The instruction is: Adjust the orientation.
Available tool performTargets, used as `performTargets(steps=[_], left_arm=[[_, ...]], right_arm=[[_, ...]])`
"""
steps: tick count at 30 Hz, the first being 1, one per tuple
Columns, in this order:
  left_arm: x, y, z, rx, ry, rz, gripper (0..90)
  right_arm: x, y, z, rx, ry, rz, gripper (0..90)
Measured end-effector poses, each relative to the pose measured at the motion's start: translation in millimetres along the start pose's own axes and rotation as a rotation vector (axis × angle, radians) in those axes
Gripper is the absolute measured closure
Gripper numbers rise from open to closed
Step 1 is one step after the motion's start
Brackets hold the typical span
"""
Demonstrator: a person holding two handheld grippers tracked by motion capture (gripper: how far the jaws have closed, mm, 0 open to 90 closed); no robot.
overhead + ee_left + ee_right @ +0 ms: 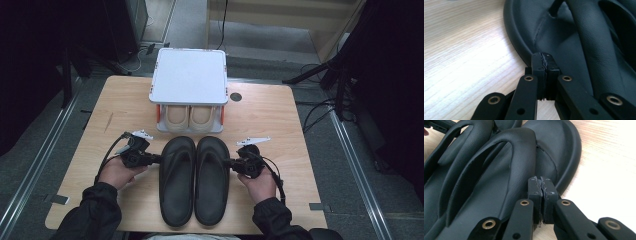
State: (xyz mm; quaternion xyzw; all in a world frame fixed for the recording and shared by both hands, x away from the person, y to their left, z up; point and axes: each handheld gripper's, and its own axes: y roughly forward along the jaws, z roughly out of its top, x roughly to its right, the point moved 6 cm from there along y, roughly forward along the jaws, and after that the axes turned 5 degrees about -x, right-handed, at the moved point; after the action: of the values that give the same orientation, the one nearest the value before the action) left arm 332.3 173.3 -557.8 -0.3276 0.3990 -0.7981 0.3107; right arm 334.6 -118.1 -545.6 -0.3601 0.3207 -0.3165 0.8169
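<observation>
Two black sandals (pixel 194 180) lie side by side on the surface (pixel 280 125) before a white shoe rack (pixel 189 77) already holding a beige pair (pixel 190 117), left tongs (pixel 159 159) and right tongs (pixel 231 162) clenched on their outer rims, shelving apparently remaining.

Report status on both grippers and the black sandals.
Left gripper shut at left black rubber sandal's outer edge. Right gripper shut at right black rubber sandal's edge. White shoe rack beyond, clear.
</observation>
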Motion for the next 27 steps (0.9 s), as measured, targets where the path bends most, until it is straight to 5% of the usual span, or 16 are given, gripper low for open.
performTargets(steps=[13,27], left_arm=[[6.3,-11.1,5.7,0.050,0.006,-0.013,78.5],[10.0,-29.1,11.6,0.106,0.024,-0.030,55.9]], right_arm=[[2.0,-4.4,4.5,0.038,-0.002,0.013,81.3],[-29.2,-32.7,7.6,0.132,-0.027,0.007,68.4]])
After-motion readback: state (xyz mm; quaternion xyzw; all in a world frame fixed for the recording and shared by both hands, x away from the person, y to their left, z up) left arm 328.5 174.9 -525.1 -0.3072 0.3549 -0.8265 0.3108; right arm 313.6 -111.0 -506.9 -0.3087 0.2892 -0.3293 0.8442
